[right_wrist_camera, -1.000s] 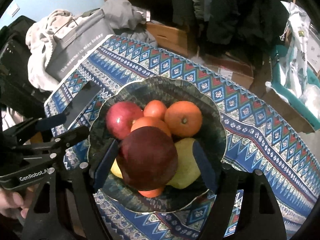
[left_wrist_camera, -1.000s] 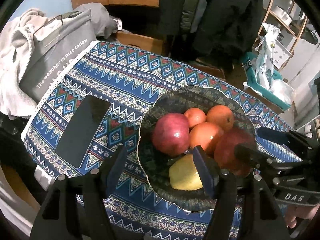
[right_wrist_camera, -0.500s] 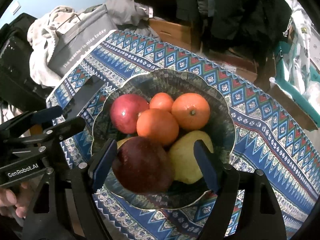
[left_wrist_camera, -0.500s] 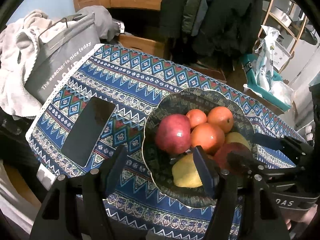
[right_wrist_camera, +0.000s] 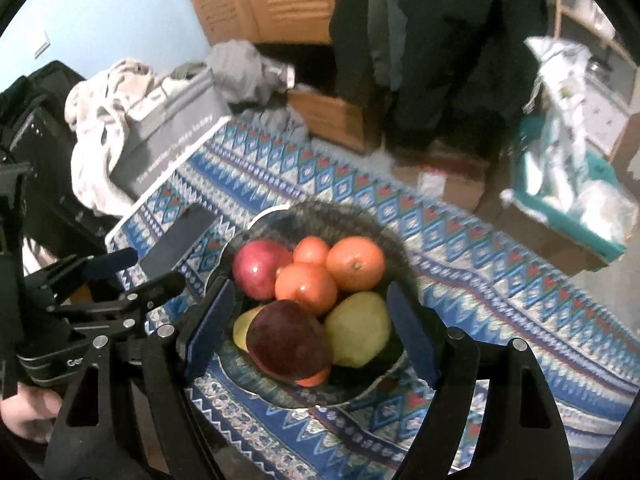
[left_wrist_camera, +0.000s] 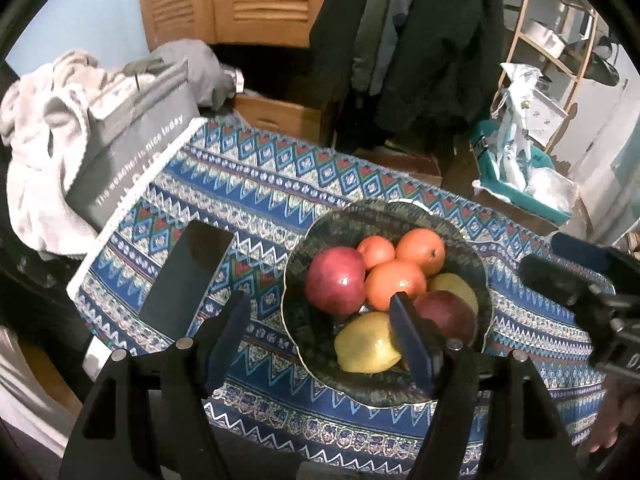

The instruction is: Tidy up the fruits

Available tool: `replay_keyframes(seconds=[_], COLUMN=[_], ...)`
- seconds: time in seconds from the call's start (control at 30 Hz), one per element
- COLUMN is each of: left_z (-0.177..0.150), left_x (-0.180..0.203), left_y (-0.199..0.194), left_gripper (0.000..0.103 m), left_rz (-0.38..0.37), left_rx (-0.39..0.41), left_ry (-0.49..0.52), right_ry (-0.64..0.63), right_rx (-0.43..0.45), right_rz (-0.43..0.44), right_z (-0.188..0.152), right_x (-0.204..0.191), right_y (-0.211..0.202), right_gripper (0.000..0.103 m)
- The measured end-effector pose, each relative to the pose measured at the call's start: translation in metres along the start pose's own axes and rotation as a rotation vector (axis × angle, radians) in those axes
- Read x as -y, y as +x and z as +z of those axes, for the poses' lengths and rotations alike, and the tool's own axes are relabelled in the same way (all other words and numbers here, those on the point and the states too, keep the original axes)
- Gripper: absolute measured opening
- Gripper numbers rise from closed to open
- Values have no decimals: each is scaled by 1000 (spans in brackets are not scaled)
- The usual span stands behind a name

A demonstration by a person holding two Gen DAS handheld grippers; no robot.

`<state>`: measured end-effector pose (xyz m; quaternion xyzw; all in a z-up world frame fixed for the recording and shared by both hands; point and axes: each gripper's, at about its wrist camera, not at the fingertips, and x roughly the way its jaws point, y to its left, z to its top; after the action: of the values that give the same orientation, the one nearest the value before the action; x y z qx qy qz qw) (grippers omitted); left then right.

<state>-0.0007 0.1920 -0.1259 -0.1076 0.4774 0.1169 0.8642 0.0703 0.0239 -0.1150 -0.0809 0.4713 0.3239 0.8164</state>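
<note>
A dark scalloped bowl [left_wrist_camera: 384, 206] [right_wrist_camera: 332, 210] sits on the patterned tablecloth [left_wrist_camera: 260, 184]. It holds a red apple [left_wrist_camera: 336, 280] [right_wrist_camera: 260, 268], three oranges [left_wrist_camera: 396, 284] [right_wrist_camera: 356, 264], a dark red apple [left_wrist_camera: 444, 312] [right_wrist_camera: 288, 346], a yellow fruit [left_wrist_camera: 368, 346] and a greenish pear [right_wrist_camera: 358, 330]. My right gripper [right_wrist_camera: 310, 320] hovers open above the dark red apple, pads clear of it. My left gripper [left_wrist_camera: 320, 320] hangs over the bowl's near left rim, its jaws opening with nothing held between them.
A black phone [left_wrist_camera: 188, 276] lies on the cloth left of the bowl. A grey bag [left_wrist_camera: 132, 152] and pale towels [left_wrist_camera: 44, 140] crowd the table's far left corner. Boxes, hanging coats and a teal bin [left_wrist_camera: 520, 196] stand beyond the far edge.
The right gripper has let go of the dark red apple, which now rests in the bowl. Both grippers have risen and drawn back; the left jaws stand slightly wider.
</note>
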Motion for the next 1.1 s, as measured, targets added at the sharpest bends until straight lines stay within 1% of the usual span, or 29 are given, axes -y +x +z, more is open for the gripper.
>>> replay_keyframes(seconds=[0.07, 0.17, 0.33, 0.4, 0.43, 0.53, 0.67, 0.9, 1.0, 1.1], left_z=[3, 6, 12, 15, 16, 19, 22, 25, 26, 27], left_x=[4, 11, 24, 29, 31, 36, 42, 51, 55, 58], left_y=[-11, -25, -46, -54, -57, -66, -76, -94, -100, -105], left_gripper=[80, 80, 81, 84, 88, 88, 88, 101, 101, 102], left_rz=[1, 8, 7, -1, -3, -15, -21, -17, -3, 0], left_rx=[29, 64, 114, 136, 144, 168, 185, 237, 263, 276], left_ry=[12, 35, 65, 71, 71, 74, 81, 94, 106, 113], right_ry=[5, 21, 65, 74, 74, 69, 62, 33, 30, 36], right_rx=[26, 73, 145, 169, 182, 218, 259, 333, 354, 366], right_rz=[-21, -60, -108, -121, -130, -173, -216, -320, -360, -377], right_z=[1, 3, 4, 4, 3, 1, -3, -12, -18, -22], right_x=[2, 6, 20, 24, 26, 31, 36, 42, 47, 53], right_y=[-13, -36, -70, -81, -87, -104, -121, -148, -158, -164], right_gripper=[80, 80, 84, 85, 85, 85, 85, 85, 86, 86])
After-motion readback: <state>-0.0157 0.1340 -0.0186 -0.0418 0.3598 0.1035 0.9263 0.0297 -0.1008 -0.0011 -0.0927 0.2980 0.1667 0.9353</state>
